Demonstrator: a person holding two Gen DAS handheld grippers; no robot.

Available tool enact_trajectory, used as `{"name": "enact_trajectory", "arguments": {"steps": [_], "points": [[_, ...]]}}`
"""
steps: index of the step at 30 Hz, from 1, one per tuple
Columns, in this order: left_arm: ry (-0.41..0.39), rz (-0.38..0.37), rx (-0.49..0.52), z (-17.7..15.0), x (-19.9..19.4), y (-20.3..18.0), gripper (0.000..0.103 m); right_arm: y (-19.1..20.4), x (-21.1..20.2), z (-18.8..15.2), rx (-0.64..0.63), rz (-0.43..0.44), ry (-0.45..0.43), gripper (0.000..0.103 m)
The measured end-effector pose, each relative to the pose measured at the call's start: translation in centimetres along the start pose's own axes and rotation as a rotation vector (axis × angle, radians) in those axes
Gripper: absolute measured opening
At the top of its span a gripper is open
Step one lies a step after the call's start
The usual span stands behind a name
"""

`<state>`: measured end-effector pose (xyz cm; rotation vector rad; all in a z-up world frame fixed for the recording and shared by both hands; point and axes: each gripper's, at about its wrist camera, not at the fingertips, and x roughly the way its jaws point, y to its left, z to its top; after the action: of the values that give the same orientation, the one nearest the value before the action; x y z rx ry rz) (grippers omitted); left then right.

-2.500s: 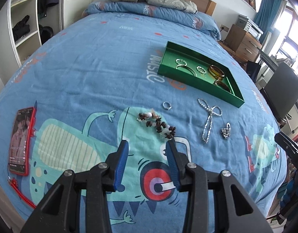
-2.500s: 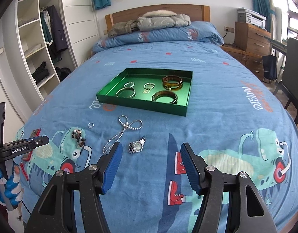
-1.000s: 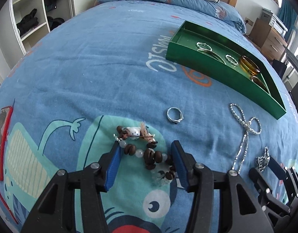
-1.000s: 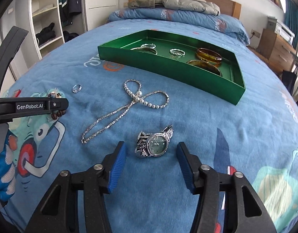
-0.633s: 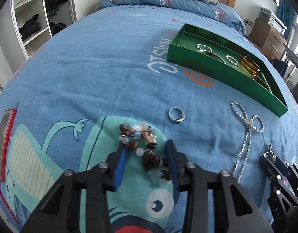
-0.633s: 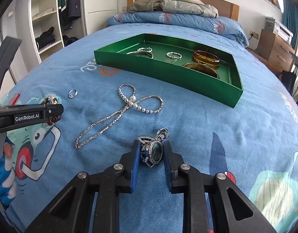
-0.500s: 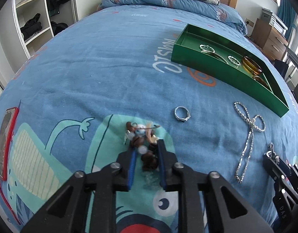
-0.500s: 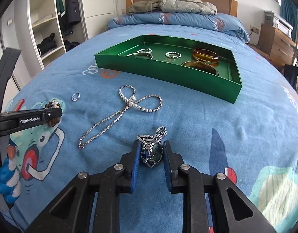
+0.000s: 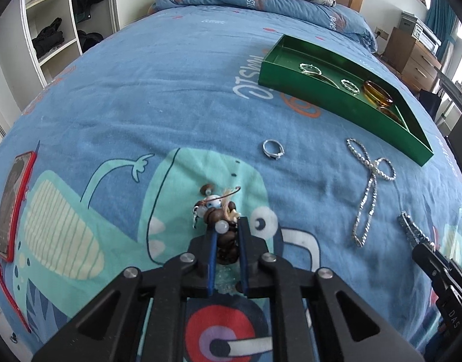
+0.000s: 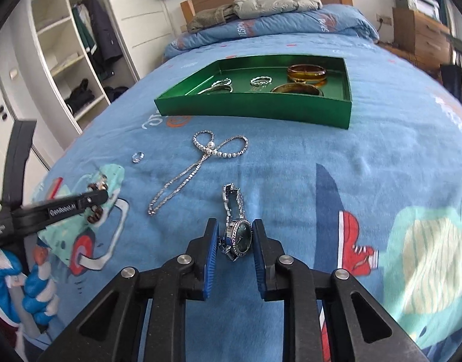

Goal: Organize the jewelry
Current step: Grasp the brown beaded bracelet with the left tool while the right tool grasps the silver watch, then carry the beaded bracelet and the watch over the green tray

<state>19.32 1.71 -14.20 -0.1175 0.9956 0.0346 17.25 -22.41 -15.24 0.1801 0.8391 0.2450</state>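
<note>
My left gripper (image 9: 227, 232) is shut on a brown and white bead bracelet (image 9: 218, 211), lifted just off the blue bedspread. My right gripper (image 10: 234, 229) is shut on a silver watch (image 10: 240, 236) whose band (image 10: 232, 199) trails forward. A green tray (image 10: 255, 107) farther up the bed holds two amber bangles (image 10: 306, 72) and silver rings (image 10: 261, 80). It also shows in the left wrist view (image 9: 330, 96). A pearl and chain necklace (image 10: 206, 157) and a small silver ring (image 10: 137, 157) lie on the bedspread between the grippers and the tray.
A red-cased phone (image 9: 14, 208) lies at the bed's left edge. Pillows and jackets (image 10: 255, 3) are piled at the headboard. A white wardrobe with shelves (image 10: 68, 60) stands left of the bed, a wooden dresser (image 10: 420, 30) to the right.
Both grippers came down on the jewelry and shut: the left on the bead bracelet, the right on the watch. Both now hold their pieces slightly raised, and the watch band has straightened out forward.
</note>
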Motion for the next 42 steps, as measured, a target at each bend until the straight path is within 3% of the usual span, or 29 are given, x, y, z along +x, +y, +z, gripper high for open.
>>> {"name": "enact_trajectory", "arguments": {"steps": [7,27,42], "points": [[0.002,-0.039,-0.003,-1.1,-2.1,0.1,0.011,-1.5,-1.5,-1.6,0.183,0.133,0.022,0.022],[-0.110,-0.122,0.076,-3.7,-11.7,-1.7,0.011,1.1,-10.5,-4.2,0.152,0.125,-0.075,0.021],[-0.144,-0.143,0.110,-3.9,-14.0,-1.8,0.011,1.8,-12.8,-4.0,0.126,0.113,-0.110,0.021]]}}
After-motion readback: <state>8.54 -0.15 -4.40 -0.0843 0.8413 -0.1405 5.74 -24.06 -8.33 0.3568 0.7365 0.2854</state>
